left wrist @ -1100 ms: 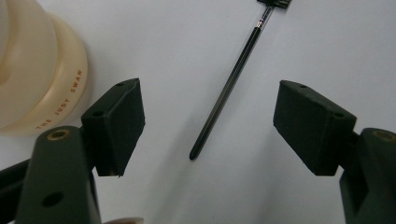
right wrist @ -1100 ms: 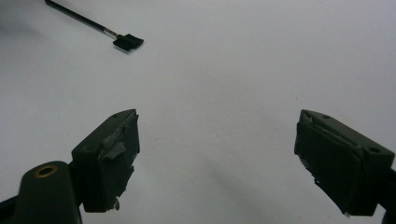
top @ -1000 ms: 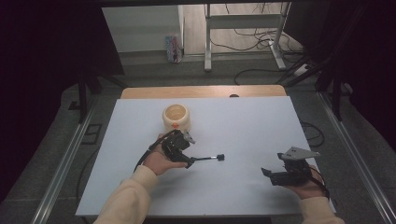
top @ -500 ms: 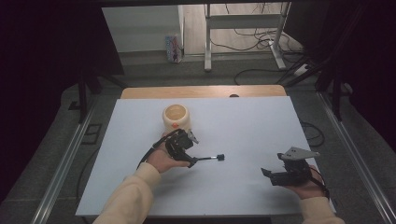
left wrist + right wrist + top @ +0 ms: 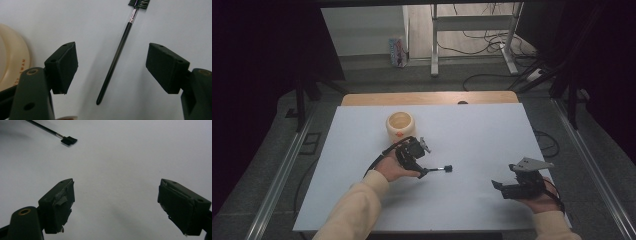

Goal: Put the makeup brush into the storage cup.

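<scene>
While its jaws are standing wide astride the thin black brush [image 5: 117, 58] lying mid-table, ready to close, the left gripper [image 5: 414, 152] is hovering beside the cream round pot [image 5: 400, 125]; the right gripper [image 5: 517, 187], wide too, is idling near the table's right front corner.

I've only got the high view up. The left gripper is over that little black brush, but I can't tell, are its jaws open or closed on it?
Observer: Open. In the left gripper view the brush lies on the table between the jaws, touched by neither.
Operator: Which end of it is nearer that gripper?
Observer: The plain handle tip; the bristle head points away.
Operator: And the right gripper, holding anything?
Observer: No. The right gripper is open over bare table, with the brush head far off ahead.
</scene>
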Available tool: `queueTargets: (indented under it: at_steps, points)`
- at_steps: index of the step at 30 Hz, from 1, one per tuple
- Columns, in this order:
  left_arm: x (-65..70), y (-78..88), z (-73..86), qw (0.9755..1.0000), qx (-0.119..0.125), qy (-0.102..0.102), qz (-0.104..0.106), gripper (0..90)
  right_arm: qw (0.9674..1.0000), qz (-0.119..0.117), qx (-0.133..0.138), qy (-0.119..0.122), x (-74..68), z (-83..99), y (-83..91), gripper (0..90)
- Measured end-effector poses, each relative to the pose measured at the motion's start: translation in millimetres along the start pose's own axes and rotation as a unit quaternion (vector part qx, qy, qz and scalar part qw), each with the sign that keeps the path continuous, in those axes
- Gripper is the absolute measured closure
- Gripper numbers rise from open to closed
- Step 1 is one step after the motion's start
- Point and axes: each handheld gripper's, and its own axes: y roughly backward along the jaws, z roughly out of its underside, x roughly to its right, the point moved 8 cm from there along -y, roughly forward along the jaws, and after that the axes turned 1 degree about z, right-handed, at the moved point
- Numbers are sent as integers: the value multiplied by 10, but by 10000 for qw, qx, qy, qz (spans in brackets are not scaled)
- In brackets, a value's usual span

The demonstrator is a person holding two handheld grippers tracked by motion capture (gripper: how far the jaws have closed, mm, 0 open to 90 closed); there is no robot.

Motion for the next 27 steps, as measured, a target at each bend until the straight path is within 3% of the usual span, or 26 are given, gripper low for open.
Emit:
queueTargets:
  at_steps: [19,27]
  points:
    - [-10,-139,-68,9998,-66,0,174,288,10000,22,-63,33,4,8,-18,143]
    - [35,-209,-143,9995,-167,-140,210,299,10000,12,-54,32,5,7,-17,143]
